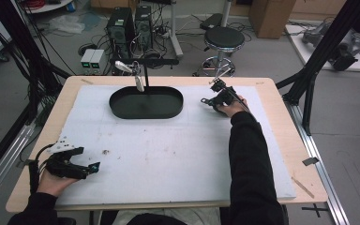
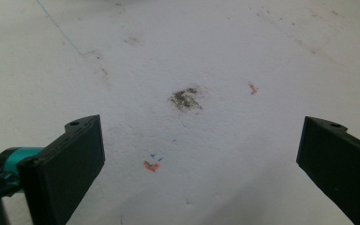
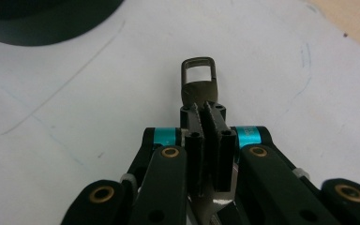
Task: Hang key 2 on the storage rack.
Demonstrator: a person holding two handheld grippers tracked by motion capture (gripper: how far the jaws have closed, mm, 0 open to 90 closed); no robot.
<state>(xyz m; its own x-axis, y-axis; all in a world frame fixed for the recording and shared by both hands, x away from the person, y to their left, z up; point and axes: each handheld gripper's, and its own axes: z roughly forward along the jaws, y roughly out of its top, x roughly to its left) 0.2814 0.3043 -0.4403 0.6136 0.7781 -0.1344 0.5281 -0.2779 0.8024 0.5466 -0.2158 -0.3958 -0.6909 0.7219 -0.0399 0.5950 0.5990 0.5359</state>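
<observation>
- Jaws of the right gripper [image 3: 205, 108] are clamped on a small metal clasp [image 3: 198, 79]; in the right gripper view its rectangular loop end sticks out past the jaw tips, body pinched between the toothed pads.
- Clasp sits above the white mat [image 3: 286, 84], far-right part of the surface, just right of the black oval tray [image 1: 146, 102]. Whether it touches the mat: can't tell.
- High view shows the right gripper [image 1: 218, 96] w/ a thin metallic piece poking up and back from it; too small there to make out the loop. The right gripper view gives the detail: dull bronze-grey metal, open rectangular eye.
- Right gripper view also catches the tray's dark curved wall [image 3: 42, 23] at top left, plus faint blue pen lines on the mat.
- Left gripper [image 1: 90, 168] is at the near-left corner of the surface, well apart from the clasp and tray, held in the person's left hand [image 1: 51, 180].
- Jaws of the left gripper stand wide apart, nothing between them; the left gripper view looks down on bare mat.
- That view picks out a grey-brown smudge [image 2: 186, 98] and two small orange flecks [image 2: 151, 165]; in the high view the smudge [image 1: 106, 152] is just a dark dot right of the left gripper.
- High view alone gives the surroundings: wood surface edge [image 1: 281, 122], a black stand [image 1: 145, 70] rising from the tray, a stool [image 1: 223, 40] and computer towers [image 1: 130, 26] on the floor behind.
</observation>
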